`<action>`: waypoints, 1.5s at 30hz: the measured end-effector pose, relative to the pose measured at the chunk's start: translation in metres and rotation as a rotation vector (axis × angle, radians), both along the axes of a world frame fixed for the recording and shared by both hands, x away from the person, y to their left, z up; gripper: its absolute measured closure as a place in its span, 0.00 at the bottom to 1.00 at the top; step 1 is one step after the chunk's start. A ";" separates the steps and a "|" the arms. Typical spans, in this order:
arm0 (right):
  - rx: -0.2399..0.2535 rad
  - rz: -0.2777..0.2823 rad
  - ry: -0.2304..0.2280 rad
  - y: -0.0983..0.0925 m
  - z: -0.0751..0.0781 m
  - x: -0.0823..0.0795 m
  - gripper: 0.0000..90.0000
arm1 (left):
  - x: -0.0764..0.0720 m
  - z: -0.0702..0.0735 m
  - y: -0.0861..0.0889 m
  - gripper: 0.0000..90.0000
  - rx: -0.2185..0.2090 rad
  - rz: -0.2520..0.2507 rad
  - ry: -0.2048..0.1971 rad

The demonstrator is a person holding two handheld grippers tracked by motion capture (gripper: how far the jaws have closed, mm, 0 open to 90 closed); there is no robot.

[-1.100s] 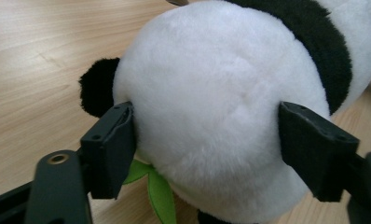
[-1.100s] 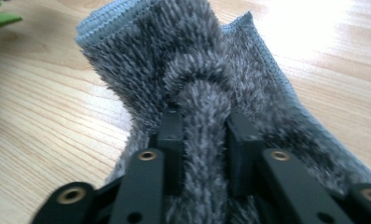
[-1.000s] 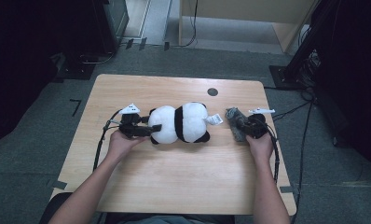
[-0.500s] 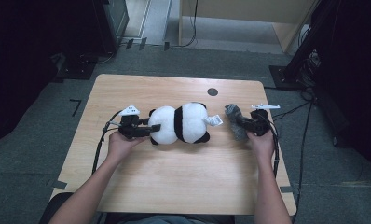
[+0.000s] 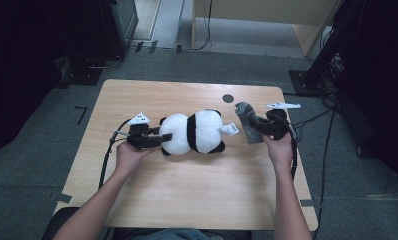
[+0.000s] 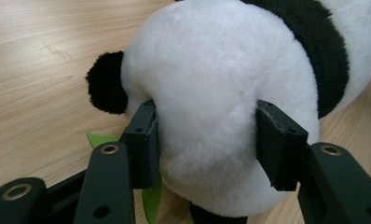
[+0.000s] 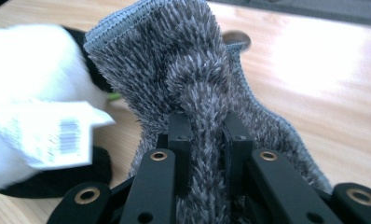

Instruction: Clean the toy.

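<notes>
- We see a wooden counter point(image 5: 187, 200) from above, with a person's forearms coming in from the bottom of the frame, each hand carrying a hand-held gripper.
- A plush panda point(image 5: 194, 132) lies on its side at the centre of the counter.
- The left hand-held gripper point(image 5: 162, 138), left of centre, has just been closing its jaws. They now press into the panda's white head from both sides.
- A second ago those jaws stood wider around the head; we judge the toy is now pinned in place.
- The right hand-held gripper point(image 5: 257, 131), at centre right, is clamped narrowly on a grey shaggy cloth point(image 5: 248, 127).
- The cloth has risen off the counter since a second ago and now hangs just beside the panda's rear end, so we judge wiping or covering the toy comes next.
- The left gripper view alone shows the pads point(image 6: 144, 140) denting the fur, one black ear point(image 6: 105, 83), and a green leaf-shaped piece point(image 6: 151, 198) under the head.
- The right gripper view alone shows a fold of the cloth point(image 7: 183, 74) pinched between the jaws, and the barcode on the toy's white tag point(image 7: 48, 133).
- The high view adds a small dark disc point(image 5: 228, 98) on the counter's far edge.
</notes>
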State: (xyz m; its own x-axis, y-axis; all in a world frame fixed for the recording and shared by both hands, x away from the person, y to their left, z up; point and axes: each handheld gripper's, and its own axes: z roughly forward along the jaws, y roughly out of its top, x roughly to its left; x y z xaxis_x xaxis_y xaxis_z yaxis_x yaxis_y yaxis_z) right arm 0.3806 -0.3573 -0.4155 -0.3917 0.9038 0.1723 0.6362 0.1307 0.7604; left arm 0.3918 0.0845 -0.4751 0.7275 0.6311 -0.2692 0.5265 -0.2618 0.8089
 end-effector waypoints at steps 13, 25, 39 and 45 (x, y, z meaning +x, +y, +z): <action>-0.042 0.124 -0.054 0.055 0.053 0.017 0.87 | -0.002 -0.001 0.000 0.52 0.006 0.000 -0.012; -0.067 0.220 -0.052 0.107 0.079 0.040 0.87 | -0.002 -0.001 0.000 0.51 -0.001 0.005 -0.005; -0.108 0.359 -0.015 0.187 0.069 0.066 0.86 | -0.002 0.000 0.000 0.51 0.003 0.008 -0.005; -0.104 0.408 0.066 0.225 0.056 0.077 0.86 | -0.003 0.001 -0.001 0.52 0.008 0.013 0.001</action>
